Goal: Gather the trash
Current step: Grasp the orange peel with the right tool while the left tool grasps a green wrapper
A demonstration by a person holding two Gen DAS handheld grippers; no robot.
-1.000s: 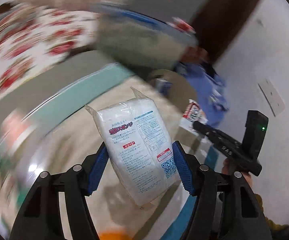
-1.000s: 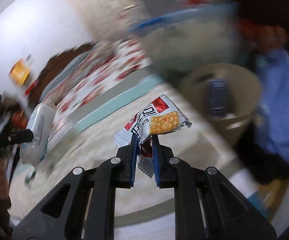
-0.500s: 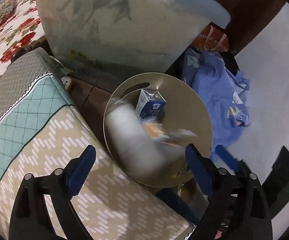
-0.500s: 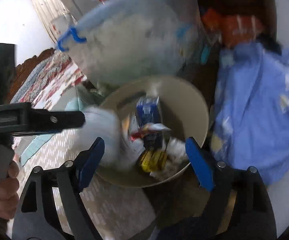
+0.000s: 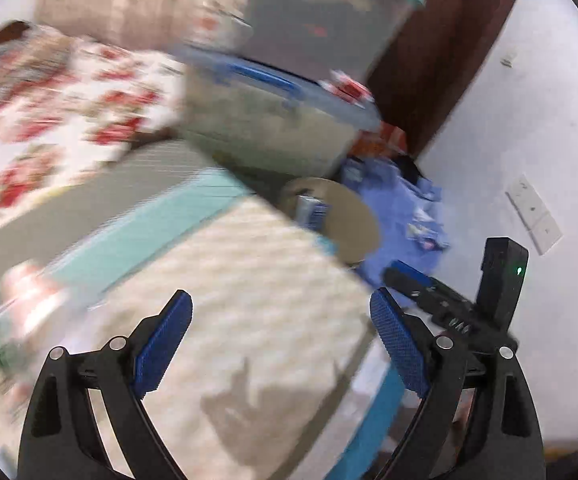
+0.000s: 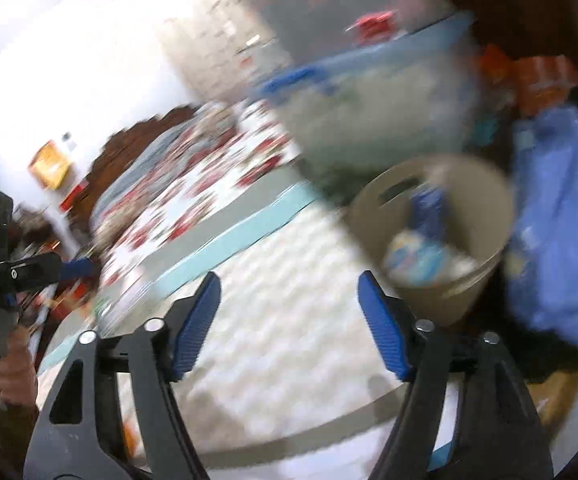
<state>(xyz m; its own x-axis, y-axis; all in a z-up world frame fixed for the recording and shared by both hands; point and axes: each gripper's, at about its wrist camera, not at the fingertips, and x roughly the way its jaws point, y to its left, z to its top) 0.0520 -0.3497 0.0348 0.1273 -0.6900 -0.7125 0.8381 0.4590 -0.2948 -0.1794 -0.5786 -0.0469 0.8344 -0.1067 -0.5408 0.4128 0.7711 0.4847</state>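
A beige round bin (image 6: pixel 485 200) stands on the floor past the corner of the patterned cover; it also shows in the left wrist view (image 5: pixel 349 216). Inside it I see a blue carton (image 6: pixel 429 208) and a white and blue packet (image 6: pixel 413 256). My left gripper (image 5: pixel 281 336) is open and empty above the cover, back from the bin. My right gripper (image 6: pixel 289 320) is open and empty, left of and short of the bin. Both views are blurred by motion.
A beige and teal patterned cover (image 5: pixel 257 300) lies under both grippers. Blurred packets (image 5: pixel 21 312) lie at its left. A clear storage box with blue clips (image 5: pixel 273 120) stands behind the bin. Blue cloth (image 6: pixel 561 216) lies right of the bin. A floral bedspread (image 5: pixel 49 120) lies far left.
One second ago the left gripper held a white packet and the right a snack wrapper. Both opened over the bin and the items dropped in. Both grippers have since pulled back.
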